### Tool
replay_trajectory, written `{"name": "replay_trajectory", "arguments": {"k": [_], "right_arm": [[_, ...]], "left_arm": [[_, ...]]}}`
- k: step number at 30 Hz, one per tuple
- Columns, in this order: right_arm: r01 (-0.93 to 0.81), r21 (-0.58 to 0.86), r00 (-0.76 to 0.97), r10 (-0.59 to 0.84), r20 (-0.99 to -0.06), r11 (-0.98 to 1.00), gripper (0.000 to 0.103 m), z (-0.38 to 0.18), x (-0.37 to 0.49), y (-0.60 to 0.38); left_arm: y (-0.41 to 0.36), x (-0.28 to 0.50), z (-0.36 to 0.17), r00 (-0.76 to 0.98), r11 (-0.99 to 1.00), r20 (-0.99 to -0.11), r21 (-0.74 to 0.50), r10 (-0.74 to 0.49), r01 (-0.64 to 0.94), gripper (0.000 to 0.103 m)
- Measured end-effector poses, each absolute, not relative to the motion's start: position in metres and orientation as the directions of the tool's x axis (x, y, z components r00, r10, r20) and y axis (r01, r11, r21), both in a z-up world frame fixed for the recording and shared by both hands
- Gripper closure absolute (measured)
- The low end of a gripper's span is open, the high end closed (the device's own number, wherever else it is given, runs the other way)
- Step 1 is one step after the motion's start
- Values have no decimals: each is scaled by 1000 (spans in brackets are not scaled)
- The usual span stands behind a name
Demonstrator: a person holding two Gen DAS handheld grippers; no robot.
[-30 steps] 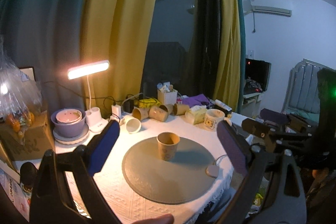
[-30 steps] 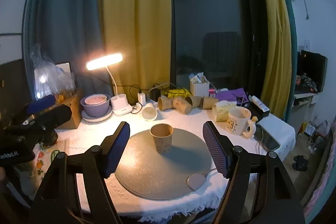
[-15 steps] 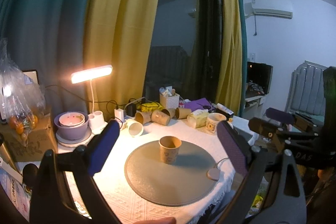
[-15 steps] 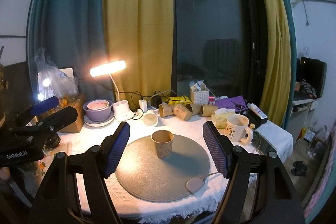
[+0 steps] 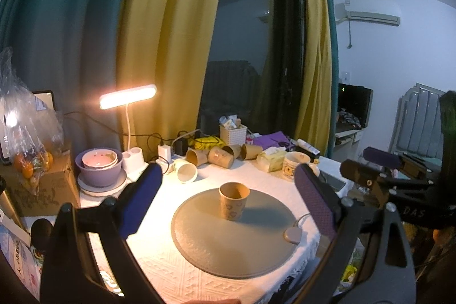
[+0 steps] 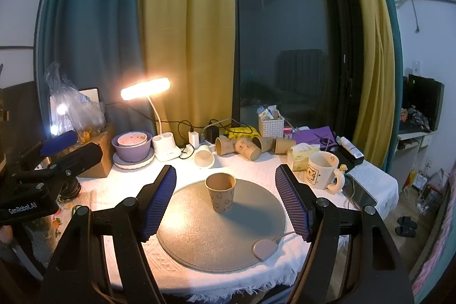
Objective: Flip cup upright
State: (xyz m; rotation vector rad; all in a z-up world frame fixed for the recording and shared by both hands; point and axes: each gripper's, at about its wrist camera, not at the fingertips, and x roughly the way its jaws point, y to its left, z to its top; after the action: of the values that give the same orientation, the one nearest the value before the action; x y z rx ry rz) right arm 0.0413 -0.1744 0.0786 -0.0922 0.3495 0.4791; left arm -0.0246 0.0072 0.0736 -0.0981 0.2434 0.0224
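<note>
Cup point(image 6: 220, 191) upright on round mat point(image 6: 199, 235), mouth up. Your left tool point(image 5: 228, 204) and right tool point(image 6: 225, 202): both spread apart, holding nothing, clear of cup.

- "GenRobot.AI", white print on the black body of the left tongs point(image 6: 57, 146), seen left of the right tongs.
- "DAS", faint letters on the right tongs point(image 5: 367, 161).

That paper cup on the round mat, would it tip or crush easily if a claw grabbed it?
Probably both. The cup looks like thin paper and empty, so likely light and easily squashed. It stands upright on its narrower base on the mat, so a sideways nudge could topple it.
</note>
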Motion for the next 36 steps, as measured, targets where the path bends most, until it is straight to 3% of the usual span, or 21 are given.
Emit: {"name": "replay_trajectory", "arguments": {"k": [36], "right_arm": [[-463,-8,830,430,-354,886,28,78,41,-172]], "left_arm": [[8,-24,70,966,994,-256,-88,44,-69,8]]}}
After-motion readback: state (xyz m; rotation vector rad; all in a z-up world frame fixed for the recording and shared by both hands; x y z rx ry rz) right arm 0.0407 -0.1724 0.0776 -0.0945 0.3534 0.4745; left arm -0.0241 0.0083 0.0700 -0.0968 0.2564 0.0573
